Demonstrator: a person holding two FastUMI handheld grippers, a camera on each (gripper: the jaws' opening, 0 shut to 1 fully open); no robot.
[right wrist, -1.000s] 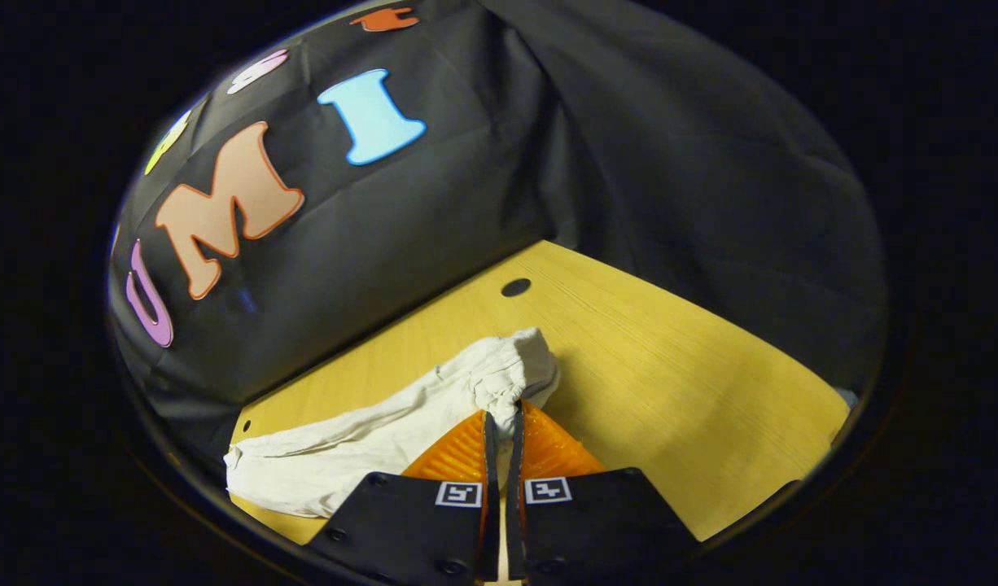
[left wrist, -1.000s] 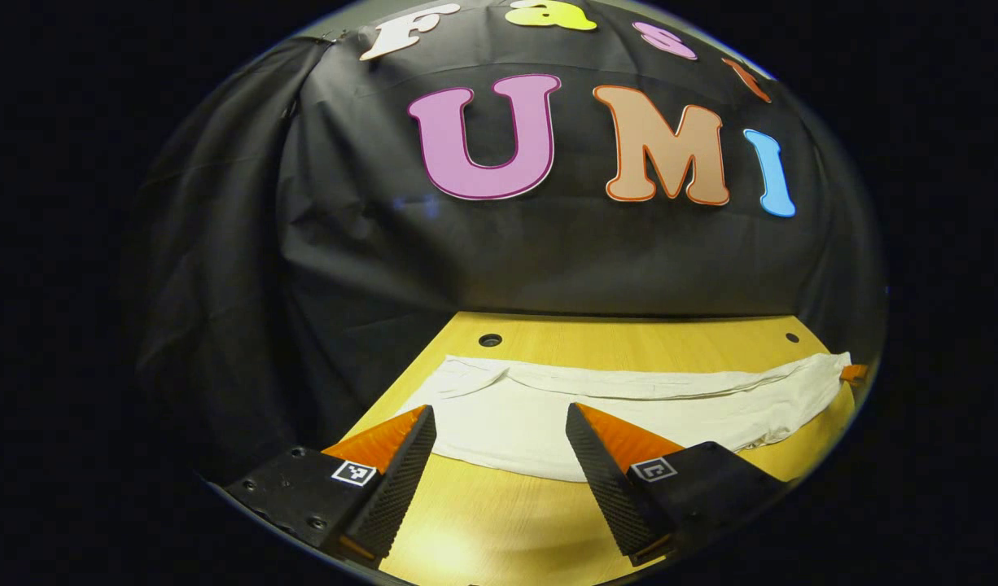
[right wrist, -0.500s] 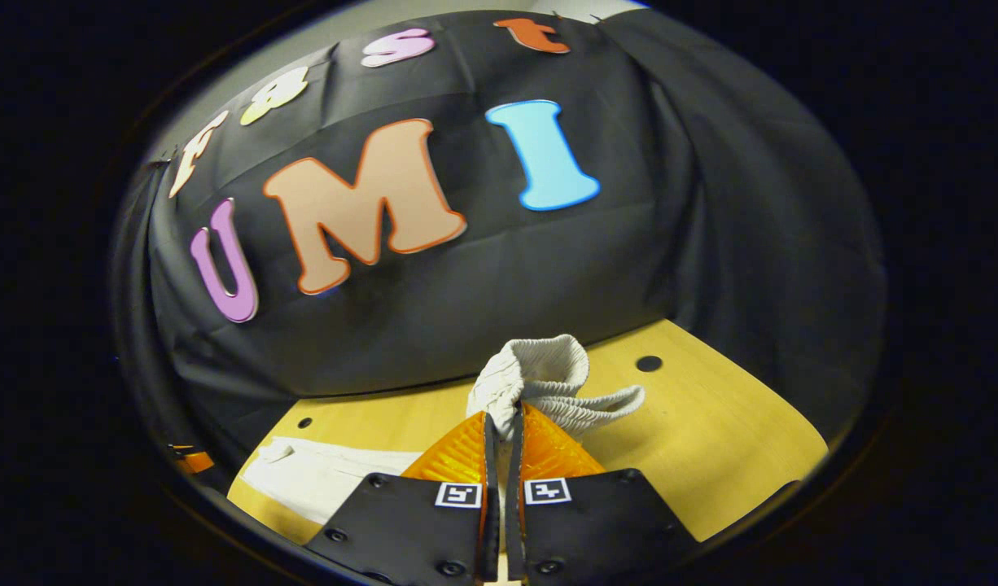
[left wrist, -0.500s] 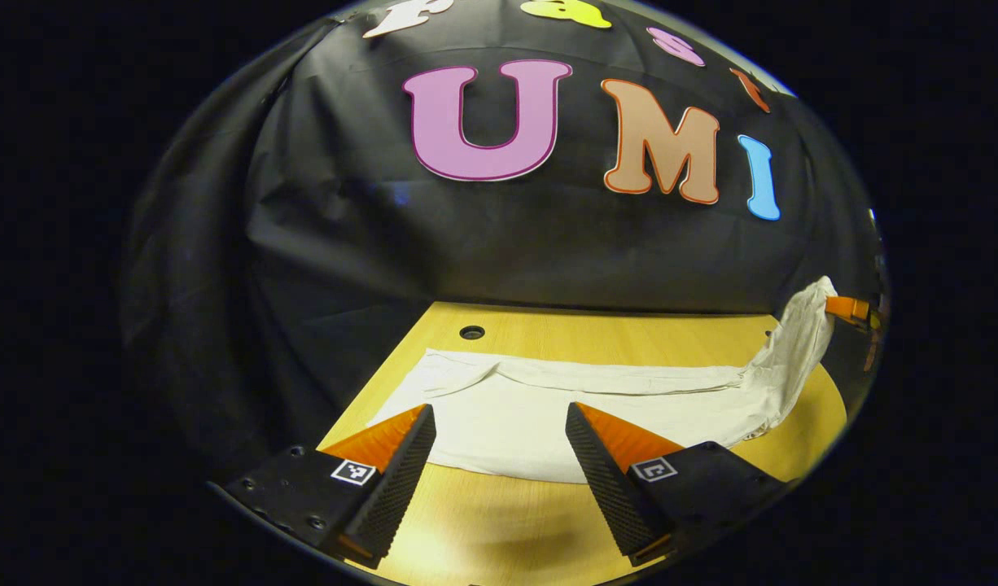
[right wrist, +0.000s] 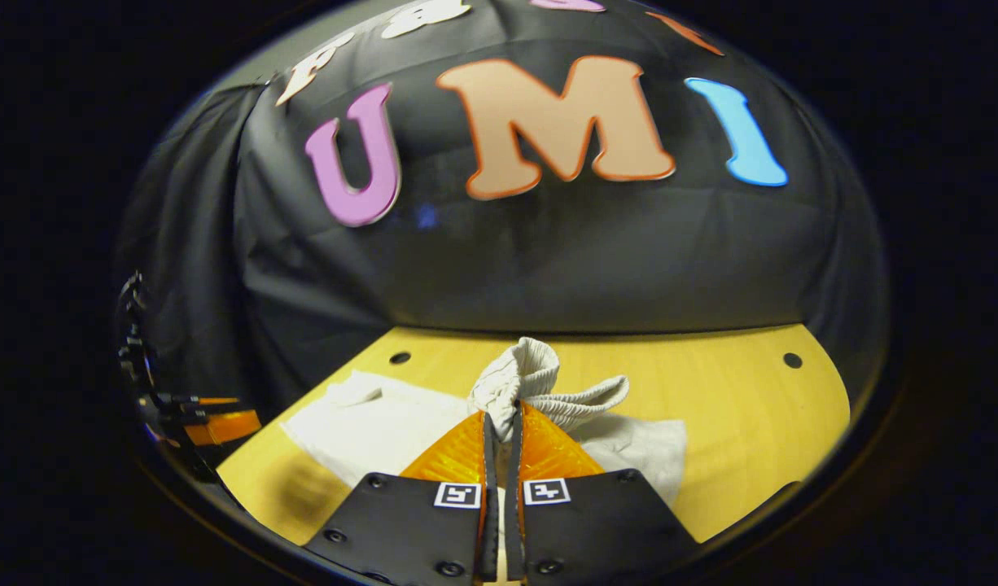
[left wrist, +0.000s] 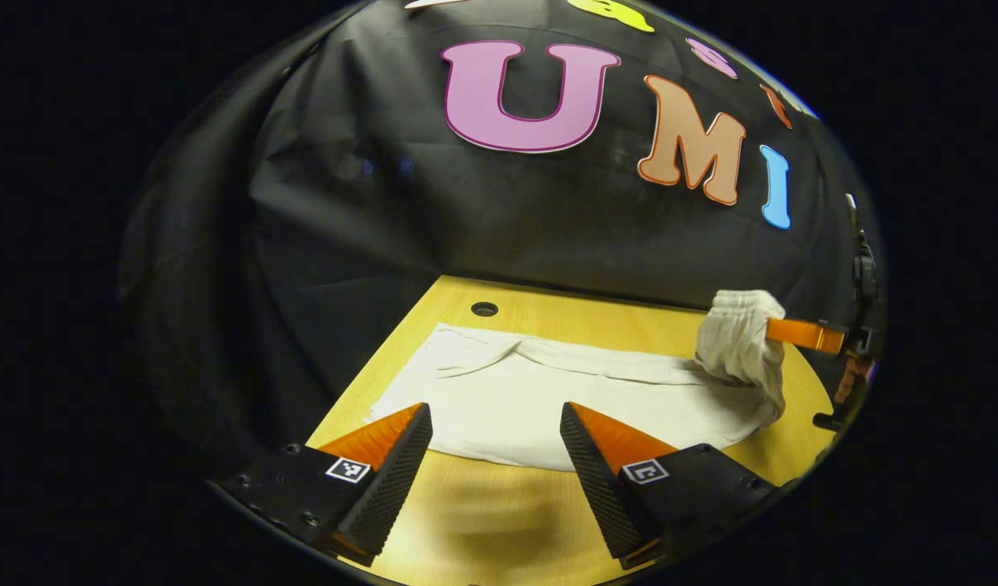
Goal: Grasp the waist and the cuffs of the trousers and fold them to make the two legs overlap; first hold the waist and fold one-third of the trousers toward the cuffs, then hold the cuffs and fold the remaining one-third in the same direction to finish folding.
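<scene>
— Where are the white trousers [left wrist: 548, 399]?
— Spread flat on the wooden table [left wrist: 483, 529], wrinkled; the ribbed waist [right wrist: 531, 378] is bunched, lifted, clamped in the right gripper [right wrist: 501, 423].
— The left gripper [left wrist: 492, 419]?
— Fingers apart, at the near edge

A yellow wooden table [left wrist: 499, 529] with 2 round holes [right wrist: 400, 357] near its far edge — white trousers [left wrist: 540, 399] lie spread flat across it, lengthwise along the back, one end lifted off the wood.
</scene>
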